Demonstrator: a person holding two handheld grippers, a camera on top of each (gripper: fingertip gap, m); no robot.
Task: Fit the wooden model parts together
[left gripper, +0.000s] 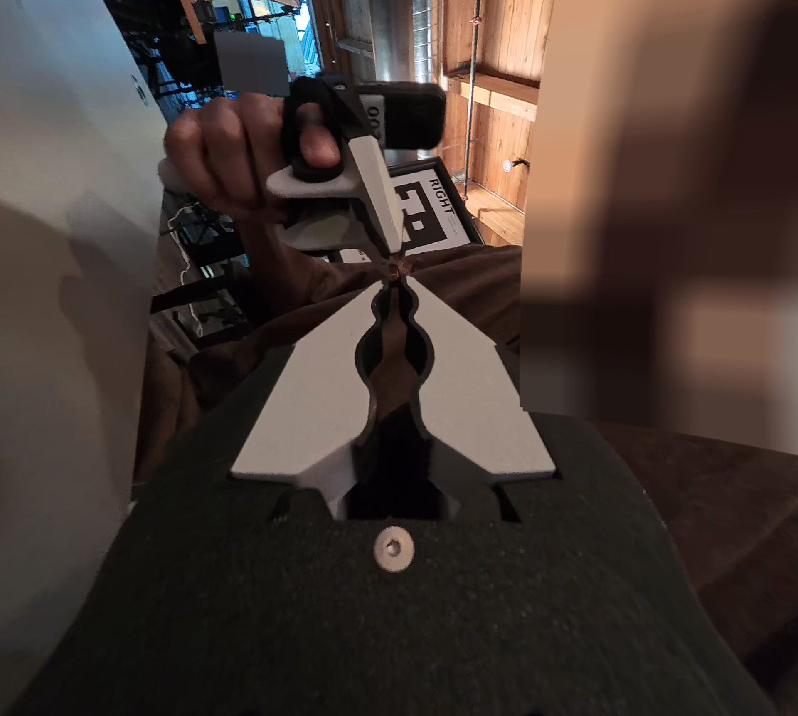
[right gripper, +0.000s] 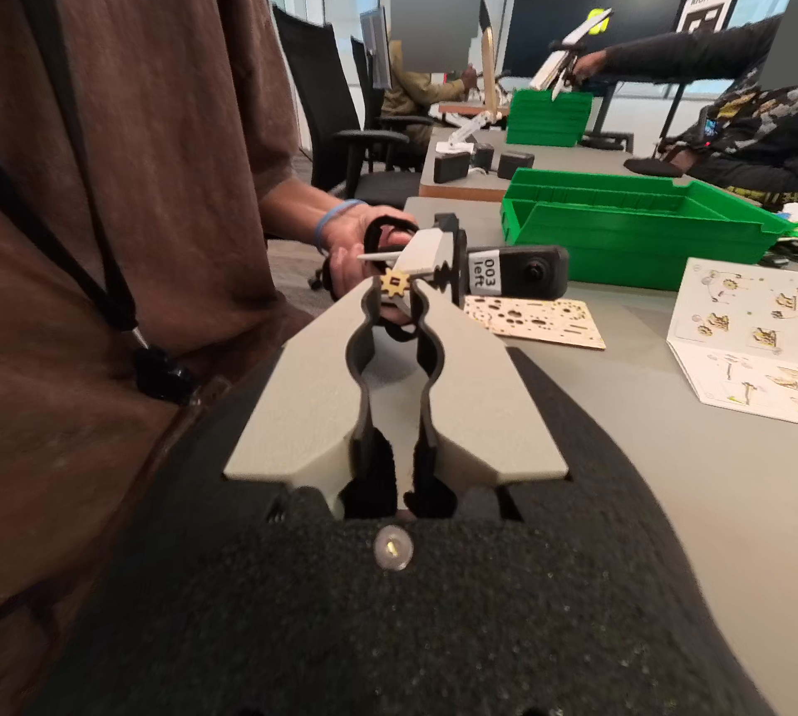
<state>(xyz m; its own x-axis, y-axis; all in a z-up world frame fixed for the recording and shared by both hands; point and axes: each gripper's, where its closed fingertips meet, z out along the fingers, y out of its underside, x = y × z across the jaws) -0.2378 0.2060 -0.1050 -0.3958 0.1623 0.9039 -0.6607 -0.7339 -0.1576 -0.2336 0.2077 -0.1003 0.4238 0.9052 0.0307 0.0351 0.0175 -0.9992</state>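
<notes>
The right claw (right gripper: 394, 285) is pinching a small wooden gear (right gripper: 394, 283) at its fingertips, its jaws drawn in on the gear's rim. The left claw (left gripper: 395, 269) is meeting it tip to tip, gripping a small wooden piece (left gripper: 394, 265) too small to identify; its jaws are closed on that piece. Both claws are hovering above the grey bench (right gripper: 604, 457), just in front of a brown-shirted person. Beyond the gear, a punched-out wooden sheet (right gripper: 535, 321) is lying flat on the bench. Right of the gear, an instruction booklet (right gripper: 742, 336) is lying open, and behind the sheet a green bin (right gripper: 626, 233) is standing.
</notes>
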